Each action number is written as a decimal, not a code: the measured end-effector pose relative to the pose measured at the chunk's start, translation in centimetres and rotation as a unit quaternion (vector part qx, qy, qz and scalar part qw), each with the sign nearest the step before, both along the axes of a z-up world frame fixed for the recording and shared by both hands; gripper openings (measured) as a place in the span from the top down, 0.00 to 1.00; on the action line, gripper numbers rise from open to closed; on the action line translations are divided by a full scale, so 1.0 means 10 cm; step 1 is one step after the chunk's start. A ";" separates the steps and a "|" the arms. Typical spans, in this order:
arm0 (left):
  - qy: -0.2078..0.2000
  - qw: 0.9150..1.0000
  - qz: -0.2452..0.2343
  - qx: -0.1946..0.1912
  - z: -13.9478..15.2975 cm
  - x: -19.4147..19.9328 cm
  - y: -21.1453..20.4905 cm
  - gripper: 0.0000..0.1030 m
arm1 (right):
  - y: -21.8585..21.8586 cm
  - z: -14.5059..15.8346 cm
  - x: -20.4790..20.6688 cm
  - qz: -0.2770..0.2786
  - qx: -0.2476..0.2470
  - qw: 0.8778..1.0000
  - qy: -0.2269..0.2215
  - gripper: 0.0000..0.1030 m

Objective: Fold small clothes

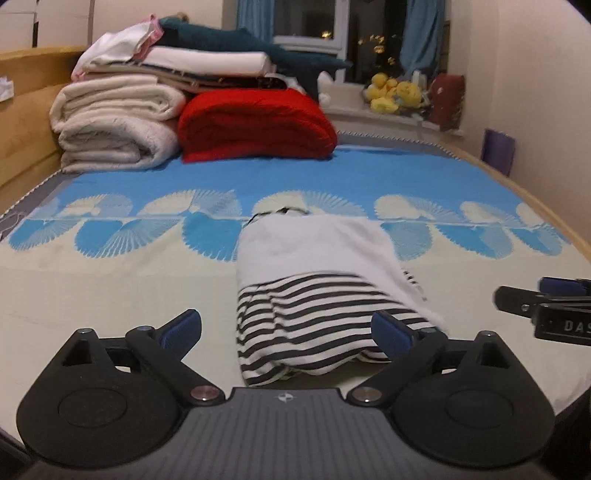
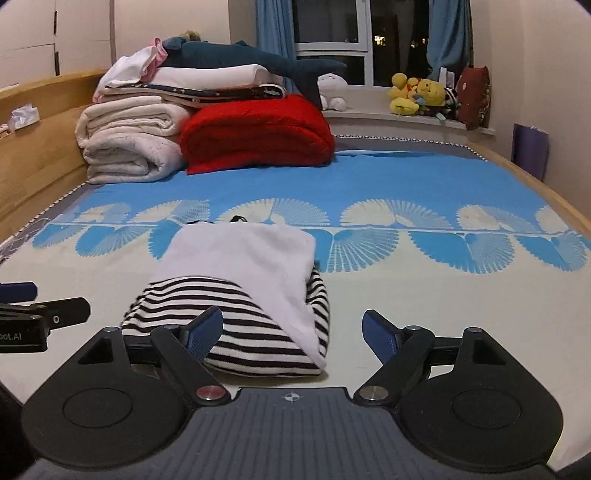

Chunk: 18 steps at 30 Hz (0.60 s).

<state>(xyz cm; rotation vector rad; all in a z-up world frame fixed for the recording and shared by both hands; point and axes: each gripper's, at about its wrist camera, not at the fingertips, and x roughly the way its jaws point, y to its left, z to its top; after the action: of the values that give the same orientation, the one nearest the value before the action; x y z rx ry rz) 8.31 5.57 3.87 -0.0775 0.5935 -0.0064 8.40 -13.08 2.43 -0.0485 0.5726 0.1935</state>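
Bedspread point(image 2: 443, 295) beside folded striped garment point(image 2: 236, 332), fingers point(image 2: 205, 332) apart.

Warm, dim indoor light, night-dark window point(image 2: 332, 33) with small outside glints, soft shadows under the striped garment point(image 2: 236, 332); left wrist view motion-blurred and grainy, right wrist view sharper; strong fisheye bending and dark vignette at corners.

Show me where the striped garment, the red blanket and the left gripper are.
striped garment point(image 1: 303, 325), left wrist view, on its striped near half.
red blanket point(image 2: 258, 133), right wrist view, middle of the folded bundle.
left gripper point(image 1: 286, 332), left wrist view, midway between its open fingertips.
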 end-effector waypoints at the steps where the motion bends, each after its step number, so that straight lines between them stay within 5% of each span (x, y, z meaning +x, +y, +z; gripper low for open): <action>1: 0.010 1.000 0.008 -0.003 -0.04 0.03 0.03 0.02 | 0.00 -0.03 0.03 -0.005 -0.002 1.000 0.003 0.19; 6: 0.043 0.998 0.035 -0.031 -0.10 0.14 0.14 0.01 | -0.03 -0.11 0.07 -0.032 0.013 0.999 0.019 0.19; 18: 0.062 0.997 0.034 -0.023 -0.18 0.20 0.12 0.01 | 0.09 -0.14 0.02 -0.002 0.002 1.000 0.019 0.18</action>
<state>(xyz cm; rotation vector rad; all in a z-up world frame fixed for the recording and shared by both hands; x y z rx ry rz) 10.27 6.78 2.10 -0.1430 0.7156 0.0506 8.61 -12.18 0.99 -0.0404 0.6103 0.1919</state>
